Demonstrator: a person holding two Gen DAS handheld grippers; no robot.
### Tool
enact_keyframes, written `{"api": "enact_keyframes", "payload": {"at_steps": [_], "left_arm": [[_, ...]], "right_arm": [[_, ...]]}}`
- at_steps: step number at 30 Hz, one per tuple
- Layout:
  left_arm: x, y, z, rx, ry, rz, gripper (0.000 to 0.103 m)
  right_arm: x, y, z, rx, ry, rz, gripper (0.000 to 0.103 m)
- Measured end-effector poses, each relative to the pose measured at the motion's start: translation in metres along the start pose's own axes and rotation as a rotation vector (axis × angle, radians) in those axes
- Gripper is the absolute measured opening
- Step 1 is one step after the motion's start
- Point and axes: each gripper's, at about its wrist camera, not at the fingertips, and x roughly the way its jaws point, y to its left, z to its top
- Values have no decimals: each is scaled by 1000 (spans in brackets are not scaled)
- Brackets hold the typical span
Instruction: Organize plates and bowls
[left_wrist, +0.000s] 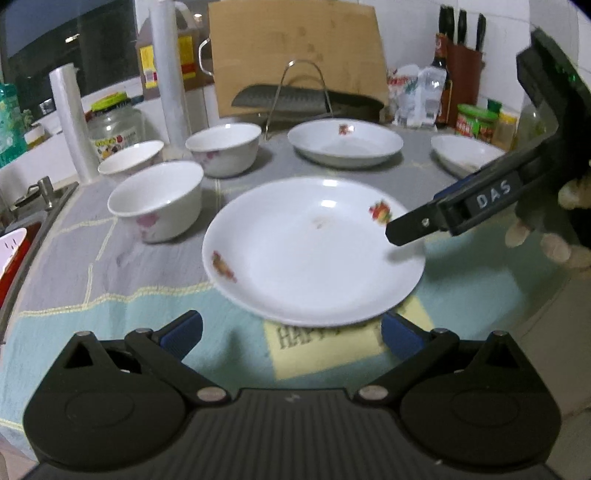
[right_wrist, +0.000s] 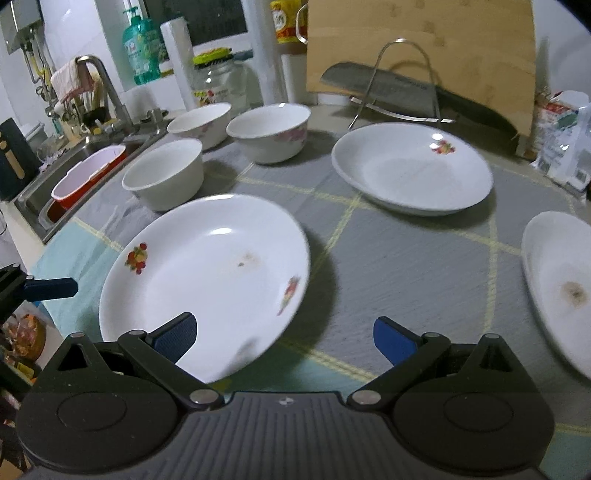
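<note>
A white plate with fruit prints (left_wrist: 314, 251) (right_wrist: 207, 273) lies nearest on the checked cloth, blurred, and casts a broad shadow on one side. Just short of its near rim, my left gripper (left_wrist: 291, 334) is open and holds nothing. My right gripper (right_wrist: 286, 338) is open too, its left finger lying over the plate's rim; in the left wrist view its fingertip (left_wrist: 402, 230) reaches over that rim. A second plate (left_wrist: 345, 142) (right_wrist: 410, 170) sits further back and a third plate (left_wrist: 465, 153) (right_wrist: 561, 280) to the right. Three white bowls (left_wrist: 155, 206) (right_wrist: 164, 177) stand grouped at the left.
A wire rack (left_wrist: 303, 88) (right_wrist: 402, 81) stands at the back before a wooden board (right_wrist: 421, 33), with a cleaver (right_wrist: 373, 86) across it. The sink (right_wrist: 74, 173) with a red tub lies left. Jars, bottles and a knife block (left_wrist: 461, 70) line the back.
</note>
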Motion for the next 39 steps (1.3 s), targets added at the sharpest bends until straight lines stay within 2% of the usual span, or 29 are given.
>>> {"api": "enact_keyframes", "payload": {"at_steps": [12,24,29,39], "left_arm": [[23,15,-14,52,25,-110,102],[33,26,-10,100,-27,-191,102],[37,30,-7,114,-32,-210,103],[42,32,-4,122,-36,-220,103]], "right_arm": [[22,24,-7,-1,52,6,103],[35,25,5,33,31,-2,103],[44,27,13,14,26,-13,103],[59,21,32,-53,47,19,103]]}}
